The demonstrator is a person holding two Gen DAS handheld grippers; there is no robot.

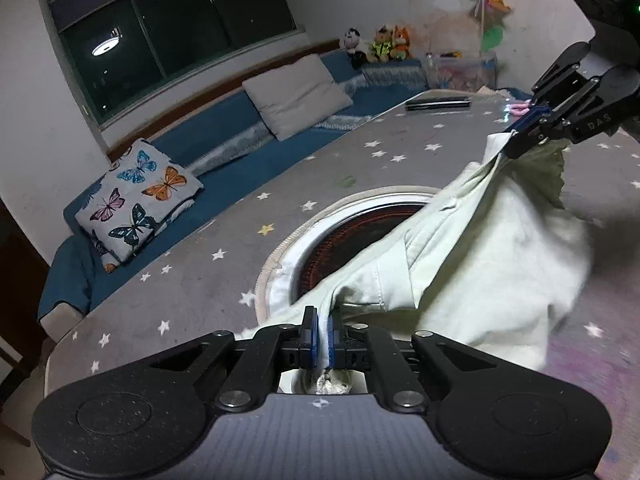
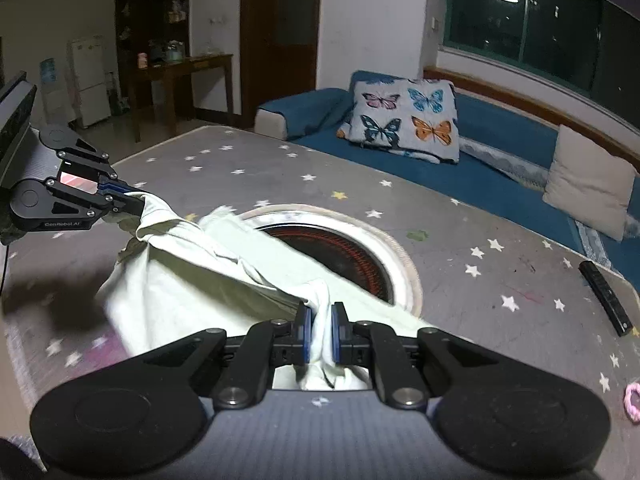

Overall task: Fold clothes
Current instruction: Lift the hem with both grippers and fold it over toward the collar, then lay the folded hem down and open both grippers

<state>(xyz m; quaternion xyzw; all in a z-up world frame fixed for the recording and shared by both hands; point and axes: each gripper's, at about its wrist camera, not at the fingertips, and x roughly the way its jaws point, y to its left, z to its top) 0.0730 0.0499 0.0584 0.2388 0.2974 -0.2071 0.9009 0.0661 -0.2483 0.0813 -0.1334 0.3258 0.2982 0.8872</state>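
A pale green garment (image 1: 480, 248) hangs stretched between both grippers above the grey star-patterned table (image 1: 208, 264). My left gripper (image 1: 323, 332) is shut on one bunched corner of it at the bottom of the left wrist view. Across the cloth, the right gripper (image 1: 520, 136) pinches the other corner at the upper right. In the right wrist view the right gripper (image 2: 320, 332) is shut on a twisted fold of the garment (image 2: 192, 264), and the left gripper (image 2: 132, 200) grips the far corner at the left. The cloth sags onto the table and covers part of the round opening (image 2: 340, 252).
A round hole with a dark red coil (image 1: 360, 232) sits mid-table. A black remote (image 2: 606, 298) and a pink hair tie (image 2: 632, 402) lie near the table's edge. A blue sofa (image 1: 224, 148) with a butterfly pillow (image 1: 136, 200) and a grey cushion (image 1: 296, 96) runs behind.
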